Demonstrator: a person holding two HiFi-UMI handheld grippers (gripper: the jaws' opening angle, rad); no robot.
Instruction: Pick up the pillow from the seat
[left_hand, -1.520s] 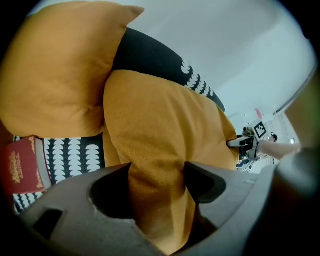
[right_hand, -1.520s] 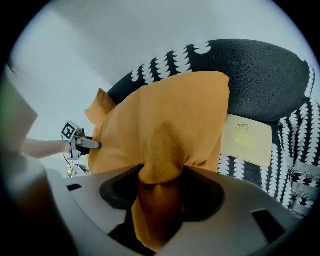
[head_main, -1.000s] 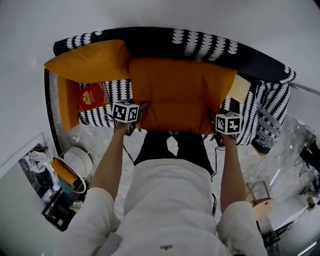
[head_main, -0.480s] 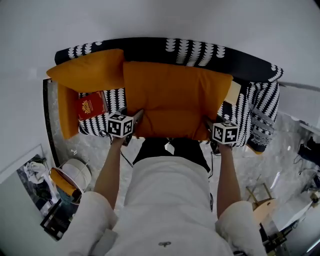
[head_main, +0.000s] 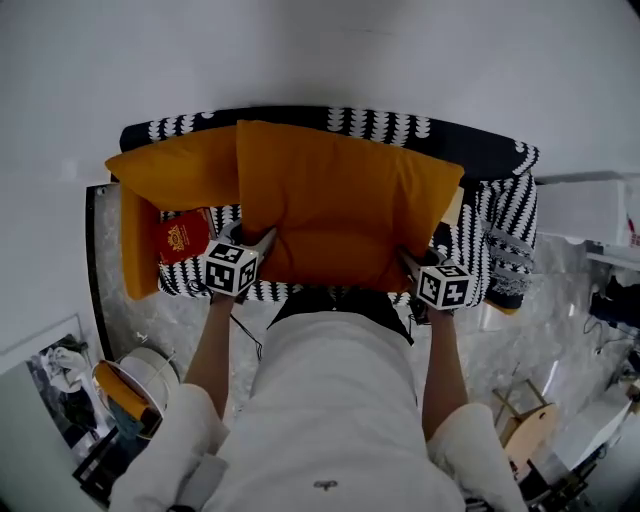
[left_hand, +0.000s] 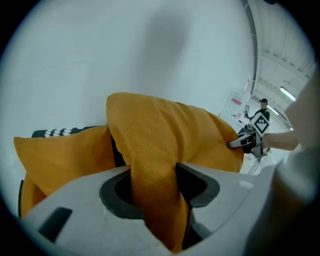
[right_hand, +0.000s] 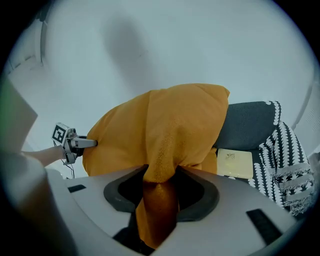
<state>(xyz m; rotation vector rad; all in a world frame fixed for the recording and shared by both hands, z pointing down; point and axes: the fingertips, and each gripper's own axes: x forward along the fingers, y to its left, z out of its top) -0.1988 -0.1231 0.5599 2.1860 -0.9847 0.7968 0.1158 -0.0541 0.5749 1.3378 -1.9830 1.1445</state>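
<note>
A big orange pillow (head_main: 340, 200) is held up off the seat of the black-and-white patterned sofa (head_main: 505, 235), its near edge gripped at both corners. My left gripper (head_main: 262, 240) is shut on the pillow's left corner; the fabric (left_hand: 165, 135) bunches between the jaws of the left gripper (left_hand: 152, 187). My right gripper (head_main: 408, 258) pinches the right corner, and its jaws are opening slightly with the pillow (right_hand: 165, 125) still pressed between the pads of the right gripper (right_hand: 161, 187).
A second orange pillow (head_main: 170, 165) leans at the sofa's left end, above a red book (head_main: 182, 235). A cream pad (right_hand: 235, 162) lies on the seat at the right. A round basket (head_main: 135, 380) and a wooden stool (head_main: 520, 400) stand on the floor.
Both grippers have carried the pillow upward and tipped it toward the backrest. It covers less of the seat now, and the view has shifted back from the sofa.
</note>
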